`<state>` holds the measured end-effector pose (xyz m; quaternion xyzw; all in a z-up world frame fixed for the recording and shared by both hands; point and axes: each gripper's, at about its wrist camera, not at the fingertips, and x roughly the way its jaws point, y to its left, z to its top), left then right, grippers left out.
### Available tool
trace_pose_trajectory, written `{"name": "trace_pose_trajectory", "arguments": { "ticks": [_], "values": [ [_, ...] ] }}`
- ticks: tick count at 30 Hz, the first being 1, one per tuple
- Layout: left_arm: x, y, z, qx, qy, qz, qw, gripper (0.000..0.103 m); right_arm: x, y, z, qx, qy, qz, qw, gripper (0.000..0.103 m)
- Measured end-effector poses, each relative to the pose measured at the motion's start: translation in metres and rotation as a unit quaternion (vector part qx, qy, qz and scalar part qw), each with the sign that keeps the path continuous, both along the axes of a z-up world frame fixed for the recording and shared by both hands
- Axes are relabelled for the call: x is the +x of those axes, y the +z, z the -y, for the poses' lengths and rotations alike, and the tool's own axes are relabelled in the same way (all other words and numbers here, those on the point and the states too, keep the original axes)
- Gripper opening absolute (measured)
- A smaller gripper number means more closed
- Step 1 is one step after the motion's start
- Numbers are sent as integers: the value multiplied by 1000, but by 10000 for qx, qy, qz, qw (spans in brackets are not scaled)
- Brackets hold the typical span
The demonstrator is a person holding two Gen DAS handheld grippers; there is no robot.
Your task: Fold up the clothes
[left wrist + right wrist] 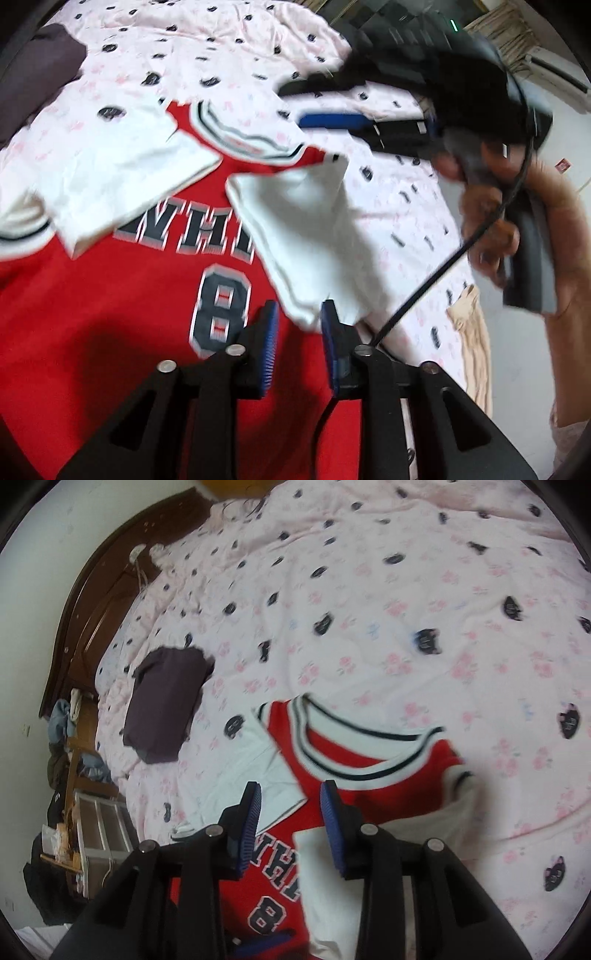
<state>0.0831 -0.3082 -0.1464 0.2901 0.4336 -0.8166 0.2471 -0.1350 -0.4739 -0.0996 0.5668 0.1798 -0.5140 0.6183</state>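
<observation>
A red basketball jersey (147,295) with the number 8 lies flat on the bed, collar (243,136) away from me. Its two white sleeves (110,177) are folded in over the chest. My left gripper (299,332) hovers low over the jersey, jaws apart; the tip of the right-hand sleeve (314,236) lies just beyond and below its blue pads, not pinched. My right gripper (291,103), held by a hand (546,229), hangs over the sheet past the collar. In the right wrist view this gripper (290,805) stands open above the jersey (369,794), nothing between its pads.
The bed carries a pink flowered sheet (406,609) with dark cat prints. A folded dark purple garment (166,701) lies to the left near the wooden headboard (96,602). A beige garment (476,332) hangs at the bed's right edge. Cluttered shelves and a white drawer unit (99,827) stand beside the bed.
</observation>
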Motion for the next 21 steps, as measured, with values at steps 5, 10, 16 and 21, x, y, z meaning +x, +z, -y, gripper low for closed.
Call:
{"name": "trace_pose_trajectory", "arguments": {
  "ticks": [5,10,16,21],
  "values": [
    [-15,-5,22,5,-263,-101,9996,33,-30,-9,-20,174,-194,153,9995,36],
    [-50,-21,21,-46,-498,485,9976,33,-36,-30,-31,346,-171,369,9986,36],
    [-45,-21,12,-168,-415,612,9971,33,-43,-47,-20,381,-436,187,9981,36],
    [-37,-23,6,-235,-477,703,9961,33,-65,-68,-9,478,-893,50,9948,34]
  ]
}}
